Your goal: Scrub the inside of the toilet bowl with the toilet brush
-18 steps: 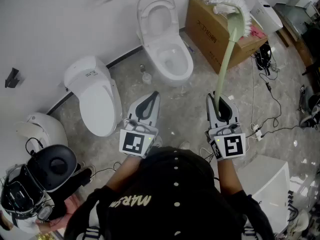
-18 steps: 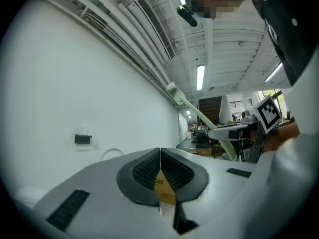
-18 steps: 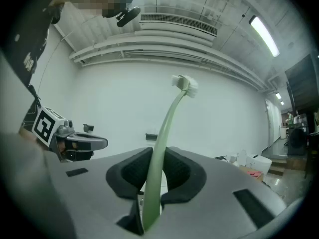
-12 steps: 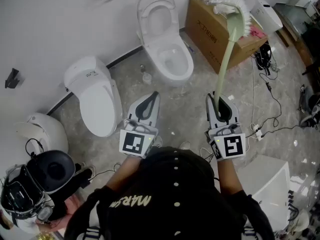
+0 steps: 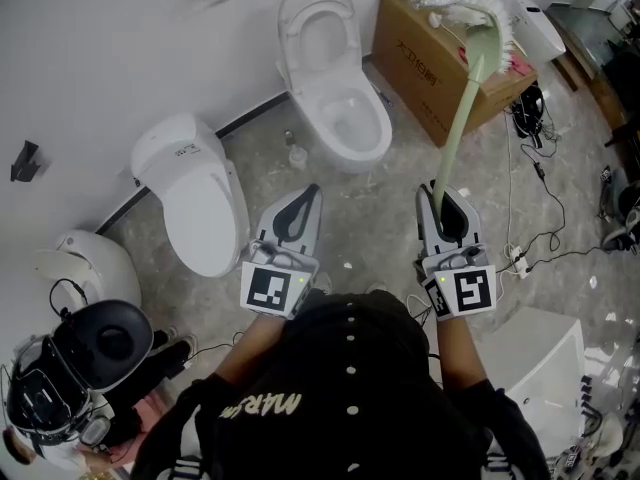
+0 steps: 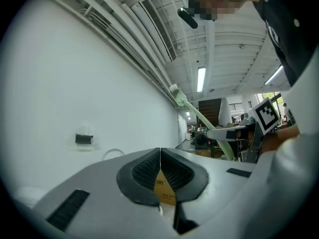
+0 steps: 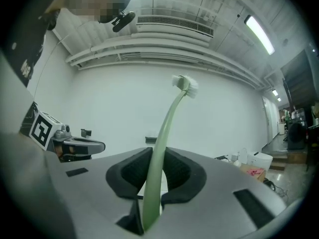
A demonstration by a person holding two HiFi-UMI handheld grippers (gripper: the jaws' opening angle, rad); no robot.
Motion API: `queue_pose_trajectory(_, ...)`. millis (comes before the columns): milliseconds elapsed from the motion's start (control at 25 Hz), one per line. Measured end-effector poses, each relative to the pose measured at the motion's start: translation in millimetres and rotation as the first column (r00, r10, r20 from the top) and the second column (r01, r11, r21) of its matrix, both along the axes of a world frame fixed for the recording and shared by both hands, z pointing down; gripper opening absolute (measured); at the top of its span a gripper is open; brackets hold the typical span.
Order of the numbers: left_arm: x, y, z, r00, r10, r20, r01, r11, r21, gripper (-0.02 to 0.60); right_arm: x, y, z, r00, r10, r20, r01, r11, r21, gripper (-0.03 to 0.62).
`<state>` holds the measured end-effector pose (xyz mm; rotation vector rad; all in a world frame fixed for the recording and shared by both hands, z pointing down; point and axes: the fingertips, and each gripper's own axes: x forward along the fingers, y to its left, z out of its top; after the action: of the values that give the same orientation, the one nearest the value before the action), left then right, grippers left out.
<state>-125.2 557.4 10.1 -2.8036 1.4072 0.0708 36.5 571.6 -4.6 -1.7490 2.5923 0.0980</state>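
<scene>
Grey marbled floor (image 5: 385, 233) runs up to a white wall, and I take my bearings from the open toilet (image 5: 381, 128), which stands against that wall with its lid raised. Nearest me, on the near side of that toilet and well apart from it, a person in a black top holds both tools out ahead.

The left gripper (image 5: 309, 194) points toward the open toilet from its near side. Its dark pads are pressed together at the tips and nothing is caught between them.

The right gripper (image 5: 445, 196), out to the near right of the toilet, is clenched on the lower end of the toilet brush (image 5: 461, 108). The pale green handle stands squeezed between the ribbed pads, as the right gripper view shows plainly (image 7: 167, 128). From there the handle rises and curves away. Its white bristle head hangs to the right of the open toilet, level with its raised lid, over a cardboard box (image 5: 420, 68). The brush is nowhere near the bowl, which lies untouched.

Left of the open toilet sits a second toilet (image 5: 200, 208) with its lid shut. Cables (image 5: 545, 203) trail over the floor far to the right.
</scene>
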Motion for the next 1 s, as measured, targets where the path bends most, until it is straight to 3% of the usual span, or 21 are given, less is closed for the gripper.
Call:
queue_pose_trajectory(440,-56,-33,10,0.999,0.030,0.011,-0.030,0.999,-0.017,0.025,-21,-32,17,0.992,0.124,0.024,-0.123,0.992,-0.037,0.078)
queue_pose_trajectory(760,-40,-83,24,1.000,0.030,0.008,-0.030,0.999,-0.034,0.025,-14,-81,24,0.995,0.097,0.005,-0.097,0.995,-0.028,0.078)
queue_pose_trajectory(1000,-25,-147,31,1.000,-0.007,0.021,0.008,0.999,-0.039,0.025,8,-148,29,0.997,0.074,-0.018,-0.074,0.997,-0.033,0.078)
